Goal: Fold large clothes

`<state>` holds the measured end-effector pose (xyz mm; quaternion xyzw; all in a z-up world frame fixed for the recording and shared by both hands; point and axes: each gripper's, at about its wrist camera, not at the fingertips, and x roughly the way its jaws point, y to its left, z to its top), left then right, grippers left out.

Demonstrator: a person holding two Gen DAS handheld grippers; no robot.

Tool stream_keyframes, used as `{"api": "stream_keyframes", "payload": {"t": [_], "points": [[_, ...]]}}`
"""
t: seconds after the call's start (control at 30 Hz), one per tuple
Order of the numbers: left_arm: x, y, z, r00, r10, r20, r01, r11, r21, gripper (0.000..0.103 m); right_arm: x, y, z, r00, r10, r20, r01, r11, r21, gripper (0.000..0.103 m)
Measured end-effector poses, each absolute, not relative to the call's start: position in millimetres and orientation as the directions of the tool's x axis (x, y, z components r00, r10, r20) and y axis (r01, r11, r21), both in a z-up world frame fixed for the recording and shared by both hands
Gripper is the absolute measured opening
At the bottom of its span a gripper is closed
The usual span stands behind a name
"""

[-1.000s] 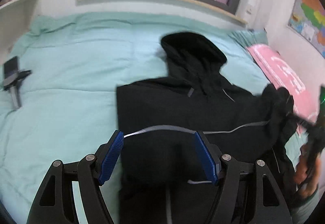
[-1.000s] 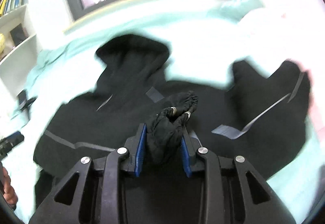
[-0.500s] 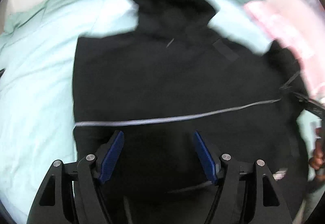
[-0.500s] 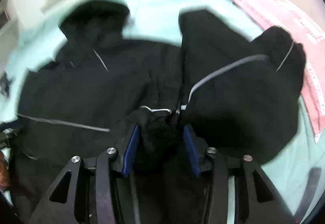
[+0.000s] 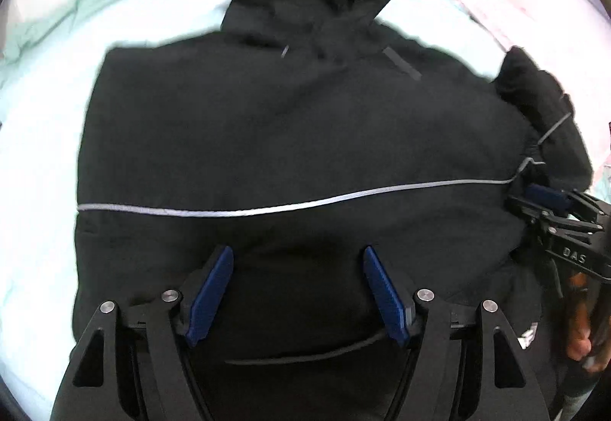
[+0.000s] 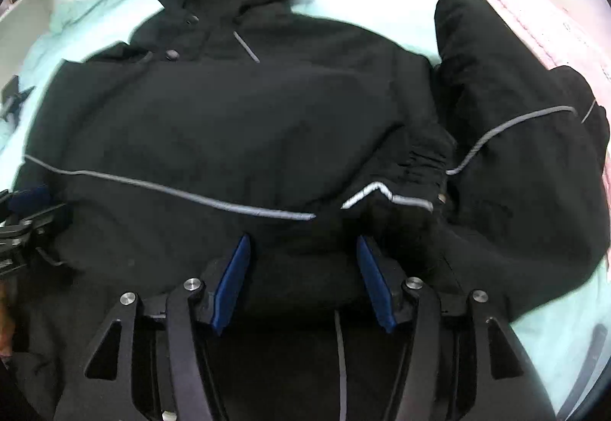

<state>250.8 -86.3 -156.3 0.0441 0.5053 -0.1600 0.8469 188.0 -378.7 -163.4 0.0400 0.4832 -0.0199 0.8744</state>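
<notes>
A large black hooded jacket (image 5: pixel 275 138) with a grey reflective stripe lies spread on a mint bed sheet (image 5: pixel 34 138), hood at the far end. It also fills the right wrist view (image 6: pixel 229 123). Its right sleeve (image 6: pixel 527 161) is folded in, with the cuff (image 6: pixel 404 192) lying on the body. My left gripper (image 5: pixel 298 287) is open and empty, just above the jacket's lower part. My right gripper (image 6: pixel 301 268) is open and empty, just before the cuff. It also shows at the right edge of the left wrist view (image 5: pixel 550 199).
A pink pillow (image 6: pixel 550 24) lies at the right of the bed, beside the sleeve. A small dark object (image 6: pixel 13 96) lies on the sheet at far left. White shelving (image 6: pixel 23 20) stands beyond the bed's left side. My left gripper shows at the left edge (image 6: pixel 26 215).
My right gripper has let go of the sleeve cuff and opened; the cuff now lies on the jacket body. Both grippers have come down closer to the jacket.
</notes>
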Motion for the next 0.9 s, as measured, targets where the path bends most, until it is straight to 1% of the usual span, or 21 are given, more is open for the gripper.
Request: {"api": "stream_keyframes", "payload": {"t": [0.07, 0.13, 0.27, 0.37, 0.4, 0.43, 0.5, 0.6, 0.73, 0.9], "points": [[242, -95, -138, 0.453, -0.284, -0.845, 0.334, 0.933, -0.135, 0.072, 169, -386, -145, 0.569, 0.049, -0.821, 0.059, 0.993, 0.1, 0.061], [233, -109, -119, 0.477, -0.319, -0.819, 0.356, 0.922, -0.152, 0.072, 148, -396, -124, 0.608, 0.059, -0.792, 0.056, 0.992, 0.117, 0.062], [214, -160, -92, 0.495, -0.343, -0.798, 0.43, 0.895, -0.117, 0.072, 109, -424, -99, 0.671, 0.062, -0.739, 0.081, 0.984, 0.156, 0.065], [202, -200, -86, 0.507, -0.362, -0.782, 0.457, 0.882, -0.112, 0.072, 81, -450, -88, 0.708, 0.067, -0.703, 0.1, 0.976, 0.193, 0.07], [202, -210, -84, 0.502, -0.38, -0.777, 0.462, 0.877, -0.131, 0.072, 75, -459, -87, 0.715, 0.051, -0.697, 0.113, 0.976, 0.188, 0.074], [199, -217, -83, 0.495, -0.401, -0.771, 0.466, 0.871, -0.154, 0.072, 72, -467, -88, 0.72, 0.034, -0.693, 0.127, 0.976, 0.179, 0.077], [194, -229, -81, 0.488, -0.428, -0.761, 0.469, 0.864, -0.185, 0.072, 60, -485, -89, 0.727, 0.007, -0.687, 0.152, 0.973, 0.171, 0.077], [196, -259, -82, 0.472, -0.451, -0.757, 0.478, 0.853, -0.211, 0.072, 57, -510, -98, 0.718, 0.005, -0.696, 0.185, 0.963, 0.197, 0.077], [201, -293, -91, 0.444, -0.465, -0.766, 0.494, 0.84, -0.224, 0.072, 59, -535, -110, 0.706, -0.001, -0.708, 0.236, 0.943, 0.235, 0.077], [220, -329, -114, 0.457, -0.437, -0.774, 0.489, 0.851, -0.192, 0.072, 65, -561, -126, 0.674, -0.011, -0.739, 0.286, 0.926, 0.247, 0.077]]}}
